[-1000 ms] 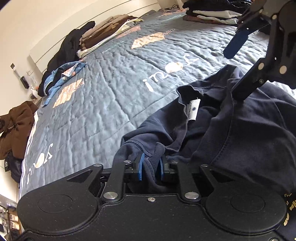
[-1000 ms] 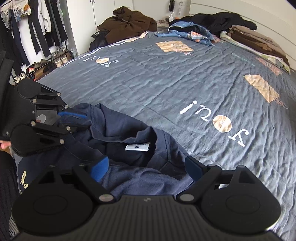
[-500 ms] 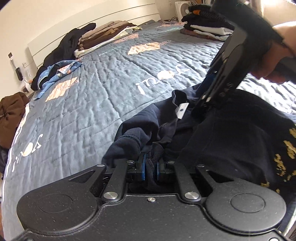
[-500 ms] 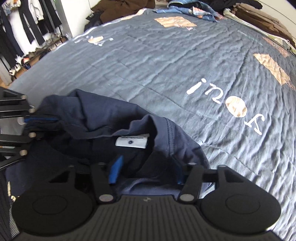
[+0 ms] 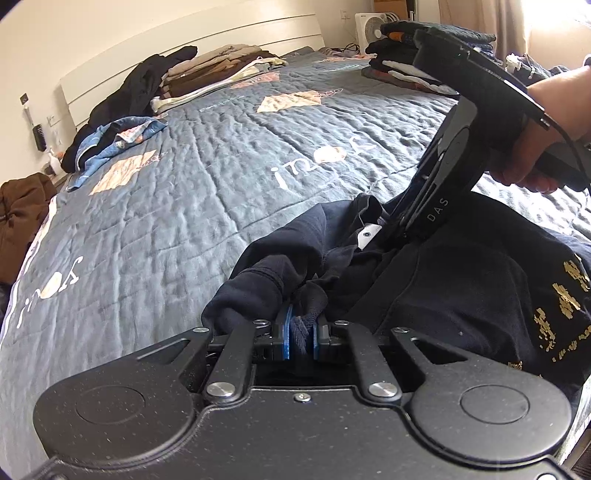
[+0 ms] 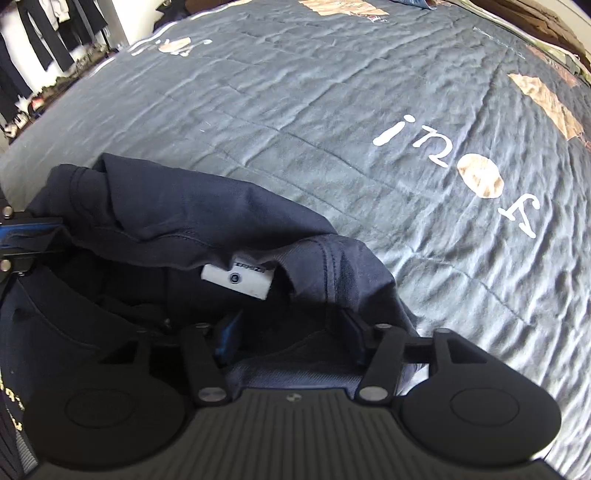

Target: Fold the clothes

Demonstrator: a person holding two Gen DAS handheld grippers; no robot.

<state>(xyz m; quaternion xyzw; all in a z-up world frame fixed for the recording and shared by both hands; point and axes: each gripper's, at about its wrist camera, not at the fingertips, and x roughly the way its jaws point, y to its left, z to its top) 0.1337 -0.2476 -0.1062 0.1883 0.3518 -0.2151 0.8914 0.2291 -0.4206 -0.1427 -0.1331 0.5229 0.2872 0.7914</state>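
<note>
A navy sweatshirt (image 5: 461, 280) with gold lettering lies bunched at the near edge of the bed. Its white neck label (image 5: 370, 235) faces up. My left gripper (image 5: 301, 334) is shut on a ribbed fold of the navy sweatshirt. My right gripper (image 5: 400, 227), held by a person's hand (image 5: 535, 140), points steeply down into the collar beside the label. In the right wrist view its jaws are closing around the collar of the sweatshirt (image 6: 207, 221). Fabric lies between the pads of the right gripper (image 6: 290, 332), just below the label (image 6: 236, 279). The left gripper (image 6: 22, 236) shows at the left edge.
A grey-blue quilt (image 5: 207, 206) with white lettering covers the bed. Folded clothes (image 5: 218, 70) line the headboard, and another stack (image 5: 402, 62) sits at the far right. A blue patterned garment (image 5: 118, 140) and a brown one (image 5: 18, 214) lie at the left. Hanging clothes (image 6: 48, 33) stand beyond the bed.
My right gripper came down from above the sweatshirt onto its collar and its jaws narrowed from wide open. My left gripper tightened on the ribbed fold and shifted a little.
</note>
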